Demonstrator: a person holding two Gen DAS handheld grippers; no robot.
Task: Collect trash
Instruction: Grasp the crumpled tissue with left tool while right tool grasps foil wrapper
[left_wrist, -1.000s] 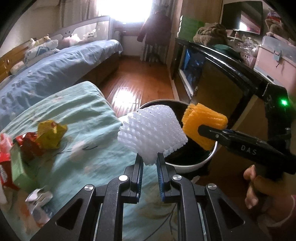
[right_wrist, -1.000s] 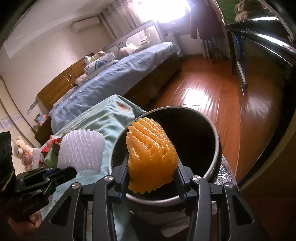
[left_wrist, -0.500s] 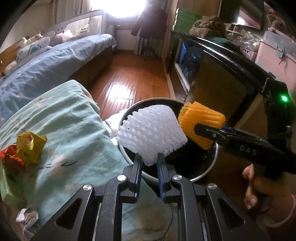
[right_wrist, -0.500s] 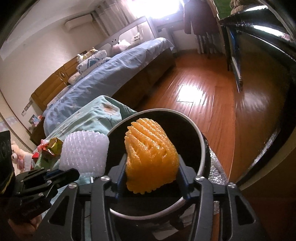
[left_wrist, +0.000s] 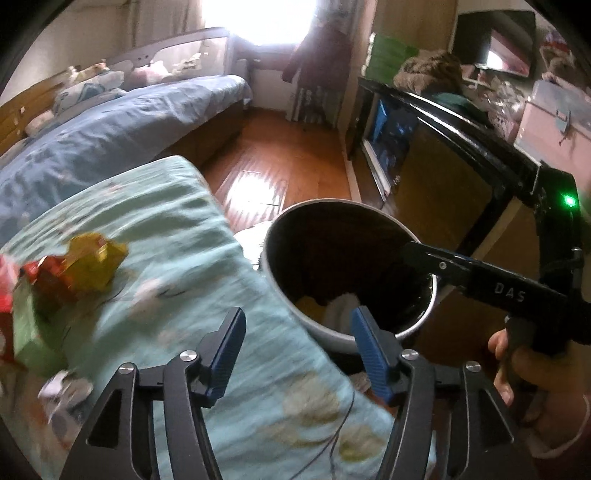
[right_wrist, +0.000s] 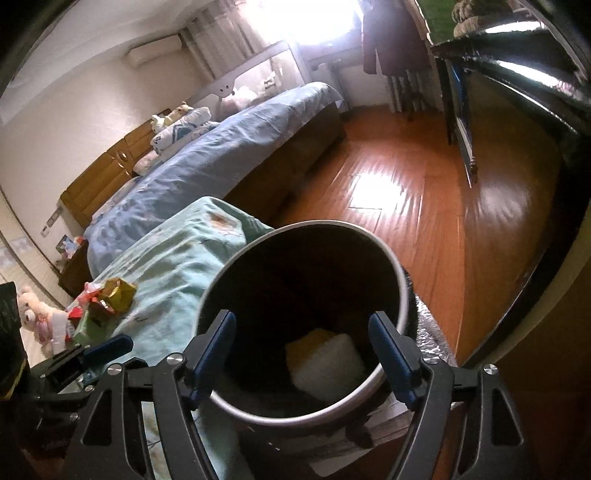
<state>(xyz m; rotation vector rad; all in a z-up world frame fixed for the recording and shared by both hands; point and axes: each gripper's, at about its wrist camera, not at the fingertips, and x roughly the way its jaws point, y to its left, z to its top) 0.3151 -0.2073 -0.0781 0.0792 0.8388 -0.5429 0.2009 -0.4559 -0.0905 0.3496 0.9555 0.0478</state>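
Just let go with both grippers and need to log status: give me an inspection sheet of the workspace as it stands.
Surface: teal floral bedspread, rumpled.
Job's things: white foam net and yellow foam net lie at the bottom of the trash bin.
Clutter: gold wrapper, red wrapper, green box and crumpled paper on the bedspread, apart from the bin.
Grippers: left gripper opening, nothing between its jaws; right gripper opening over the bin, empty.
Cables: thin dark wire across the bedspread.
Surroundings: blue bed, wooden floor, black cabinet.
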